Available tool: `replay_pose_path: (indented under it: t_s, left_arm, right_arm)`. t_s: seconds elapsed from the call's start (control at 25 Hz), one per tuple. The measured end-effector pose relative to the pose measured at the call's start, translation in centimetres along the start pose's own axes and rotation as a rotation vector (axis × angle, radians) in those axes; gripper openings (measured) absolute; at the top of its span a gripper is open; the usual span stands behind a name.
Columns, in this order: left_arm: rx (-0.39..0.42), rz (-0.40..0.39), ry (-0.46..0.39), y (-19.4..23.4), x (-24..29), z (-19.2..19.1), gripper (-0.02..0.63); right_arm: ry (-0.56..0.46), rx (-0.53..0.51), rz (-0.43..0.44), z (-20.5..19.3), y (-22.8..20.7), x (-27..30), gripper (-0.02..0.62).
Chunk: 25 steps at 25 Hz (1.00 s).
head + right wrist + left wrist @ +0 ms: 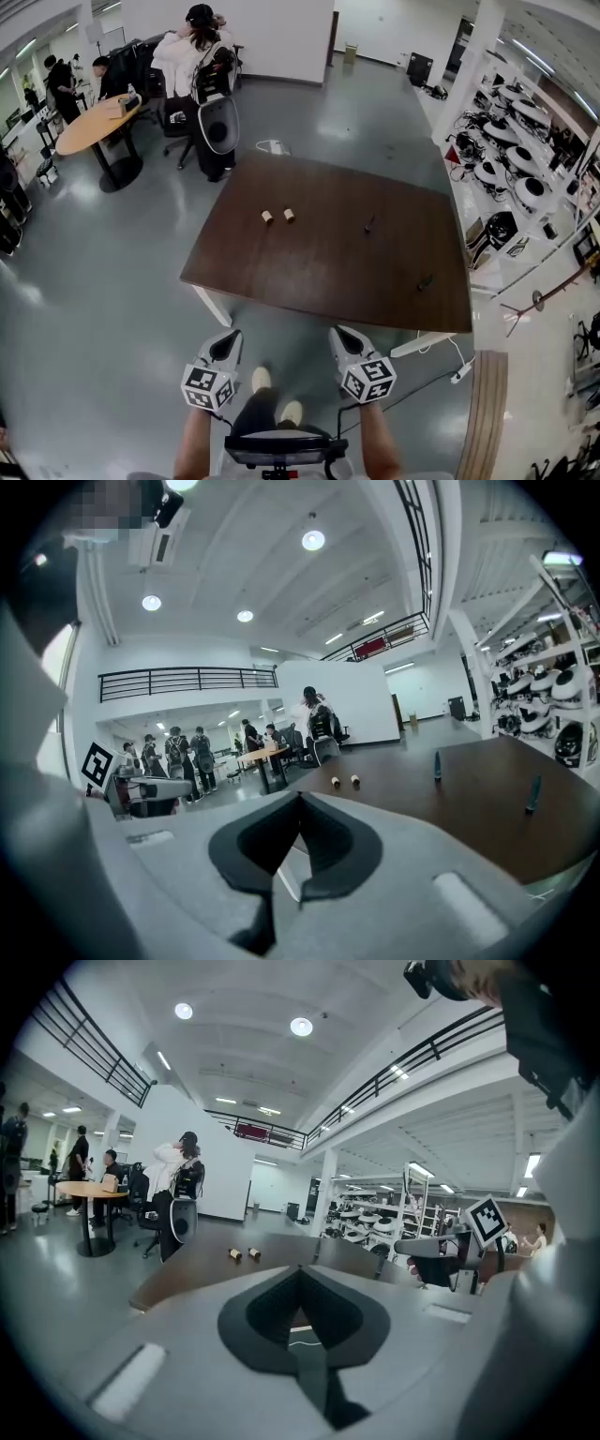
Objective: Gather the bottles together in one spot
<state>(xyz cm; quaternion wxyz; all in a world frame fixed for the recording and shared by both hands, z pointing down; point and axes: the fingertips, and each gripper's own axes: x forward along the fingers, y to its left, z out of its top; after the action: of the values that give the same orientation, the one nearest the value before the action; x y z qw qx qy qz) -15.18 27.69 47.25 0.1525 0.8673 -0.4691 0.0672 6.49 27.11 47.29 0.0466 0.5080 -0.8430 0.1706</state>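
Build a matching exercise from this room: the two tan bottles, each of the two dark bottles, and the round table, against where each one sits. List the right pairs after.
Things
1. two tan bottles
2. farther dark bottle
3. nearer dark bottle
4. round table

Places
A. toward the right front corner of the brown table
B. off at the far left of the room
C. side by side on the brown table's left half
D. mid-table, right of the tan pair

Pairs: 1-C, 2-D, 3-A, 4-B

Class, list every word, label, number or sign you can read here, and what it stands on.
No readable text anywhere.
Marker cubes on the left hand-held gripper and right hand-held gripper: square patterns, no letters.
Red sign on the balcony rail: too blurred.
Bottles: too small for labels.
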Motion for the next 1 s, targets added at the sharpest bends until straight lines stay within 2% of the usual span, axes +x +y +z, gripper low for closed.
replay_pose_path:
  t_s: [0.4,0.68,1.0]
  left_arm:
    - [-0.008,0.004,0.013,4.4,3.6,1.8,0.002]
    - [-0.012,-0.04,0.005,9.0,6.2,4.4,0.002]
    - [-0.011,-0.043,0.008,13.8,7.8,5.5,0.002]
  right_arm:
    - [0.053,-0.03,0.019,1.2,0.1,5.8,0.002]
    - [0.046,-0.001,0.021,3.2,1.3,11.9,0.002]
    - [0.043,-0.006,0.019,4.4,2.5,17.7,0.002]
